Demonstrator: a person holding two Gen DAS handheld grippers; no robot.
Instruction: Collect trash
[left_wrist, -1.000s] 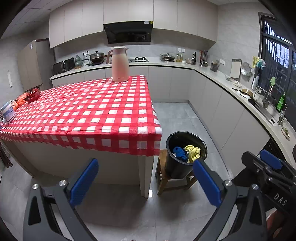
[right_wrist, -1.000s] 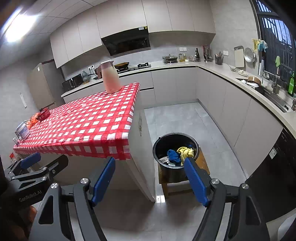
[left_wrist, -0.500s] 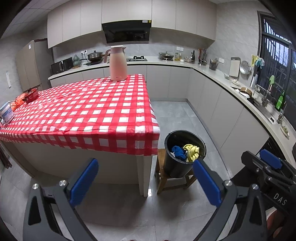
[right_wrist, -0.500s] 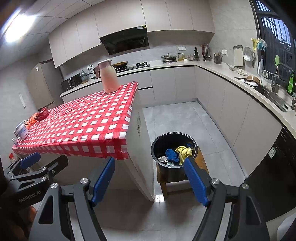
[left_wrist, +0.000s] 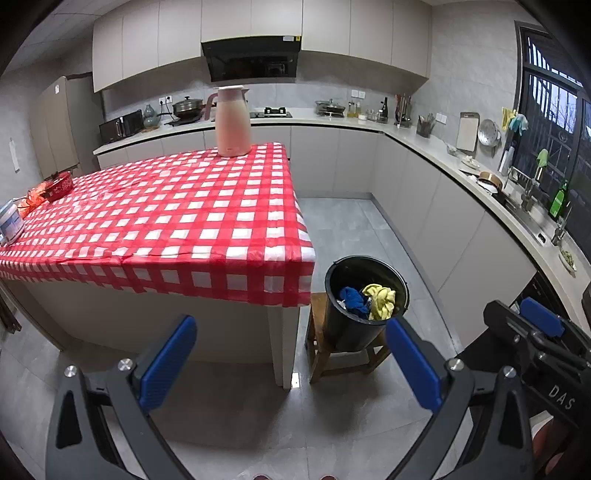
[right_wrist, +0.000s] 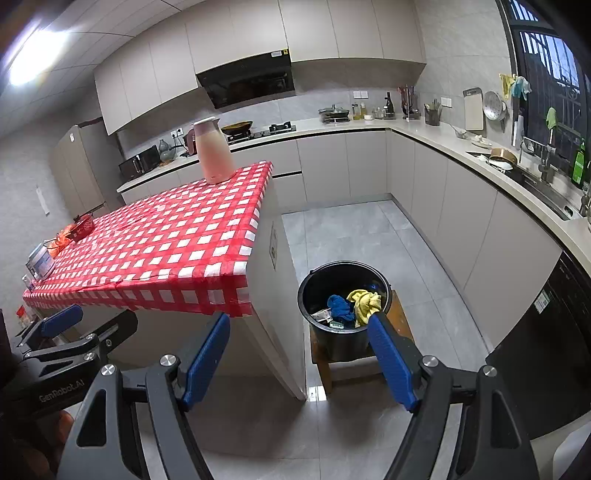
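Note:
A black trash bin (left_wrist: 347, 332) stands on a low wooden stool (left_wrist: 321, 354) beside the island's near right corner; it also shows in the right wrist view (right_wrist: 343, 343). Inside lie a blue cloth (left_wrist: 352, 298), a yellow cloth (left_wrist: 380, 300) and small scraps (right_wrist: 325, 317). My left gripper (left_wrist: 291, 350) is open and empty, held back from the island above the floor. My right gripper (right_wrist: 299, 350) is open and empty, also short of the bin. Each gripper shows at the edge of the other's view.
The island has a red checked cloth (left_wrist: 177, 214) with a pink jug (left_wrist: 232, 122) at the far end, a red packet (left_wrist: 55, 186) and a small box (left_wrist: 10, 223) at the left. Counters with cookware and a sink (left_wrist: 524, 218) run along the back and right.
Both views have drifted slightly; the island and bin sit a little lower and left in frame. Both grippers stay open and empty.

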